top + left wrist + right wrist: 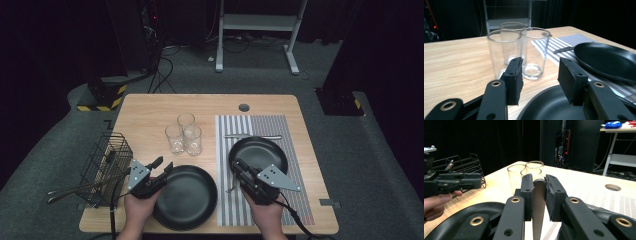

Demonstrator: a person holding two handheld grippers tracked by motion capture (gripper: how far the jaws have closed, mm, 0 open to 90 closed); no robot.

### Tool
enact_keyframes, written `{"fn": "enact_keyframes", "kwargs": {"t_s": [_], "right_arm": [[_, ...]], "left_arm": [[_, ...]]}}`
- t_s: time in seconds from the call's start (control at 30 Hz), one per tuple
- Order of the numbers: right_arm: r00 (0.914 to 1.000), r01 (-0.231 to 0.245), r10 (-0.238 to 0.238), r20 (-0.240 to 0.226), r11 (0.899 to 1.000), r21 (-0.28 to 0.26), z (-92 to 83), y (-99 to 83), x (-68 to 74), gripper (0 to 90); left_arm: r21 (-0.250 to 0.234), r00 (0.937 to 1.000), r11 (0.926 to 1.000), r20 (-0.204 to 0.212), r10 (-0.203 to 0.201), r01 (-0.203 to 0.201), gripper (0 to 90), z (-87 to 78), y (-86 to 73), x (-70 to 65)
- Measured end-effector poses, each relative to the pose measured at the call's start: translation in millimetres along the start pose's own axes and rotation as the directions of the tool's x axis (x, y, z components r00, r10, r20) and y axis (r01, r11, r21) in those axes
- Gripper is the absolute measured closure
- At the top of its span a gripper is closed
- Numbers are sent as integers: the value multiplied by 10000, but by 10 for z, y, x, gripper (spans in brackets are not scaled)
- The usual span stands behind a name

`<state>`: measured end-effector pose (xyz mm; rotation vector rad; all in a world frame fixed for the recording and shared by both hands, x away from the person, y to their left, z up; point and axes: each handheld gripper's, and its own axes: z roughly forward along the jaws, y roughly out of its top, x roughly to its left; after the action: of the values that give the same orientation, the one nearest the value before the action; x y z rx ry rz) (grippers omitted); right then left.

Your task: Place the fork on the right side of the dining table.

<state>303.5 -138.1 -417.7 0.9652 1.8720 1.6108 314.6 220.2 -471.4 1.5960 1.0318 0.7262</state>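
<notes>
At the far left, a black wire basket [107, 167] stands at the table edge. Beside it the left gripper [162, 164] hovers released and empty over the near rim of a black round plate [187, 197], facing three clear glass tumblers [183, 134]. Farther right, the right gripper [235, 166] is clenched on a flat, slim silver utensil handle [538, 207], above a second black plate [260, 150] on the striped grey placemat [235, 127]. This looks like table setting; next, lay the utensil beside that plate.

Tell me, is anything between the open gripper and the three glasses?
Nothing visible. The left gripper, jaws open and empty, looks straight at the three glasses across bare table. The near black plate only lies below its jaws.
</notes>
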Motion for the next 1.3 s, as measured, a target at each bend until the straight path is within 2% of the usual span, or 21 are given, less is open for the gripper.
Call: {"fn": "enact_keyframes", "kwargs": {"t_s": [0.13, 0.27, 0.53, 0.87, 1.3], "right_arm": [[9999, -63, 63, -97, 10000, 20, -40, -11, 10, 777], [9999, -60, 60, -110, 10000, -15, -83, -4, 24, 777], [9998, -97, 96, -151, 9999, -31, -160, -10, 19, 776], [9997, -197, 198, -159, 9998, 32, -212, -56, 1, 777], [9993, -277, 278, 250, 9996, -63, -287, -105, -94, 770]], "left_arm": [[-22, 10000, 10000, -37, -68, 68, 532, -18, -38, 47], [6, 9995, 9998, -259, 204, -204, 532, -43, -48, 55], [-75, 9992, 10000, -386, 49, -52, 531, -91, -74, 100], [6, 9992, 10000, -389, -2, 2, 531, -74, -99, 108], [18, 9992, 10000, -394, -49, 50, 530, -73, -110, 119]]}}
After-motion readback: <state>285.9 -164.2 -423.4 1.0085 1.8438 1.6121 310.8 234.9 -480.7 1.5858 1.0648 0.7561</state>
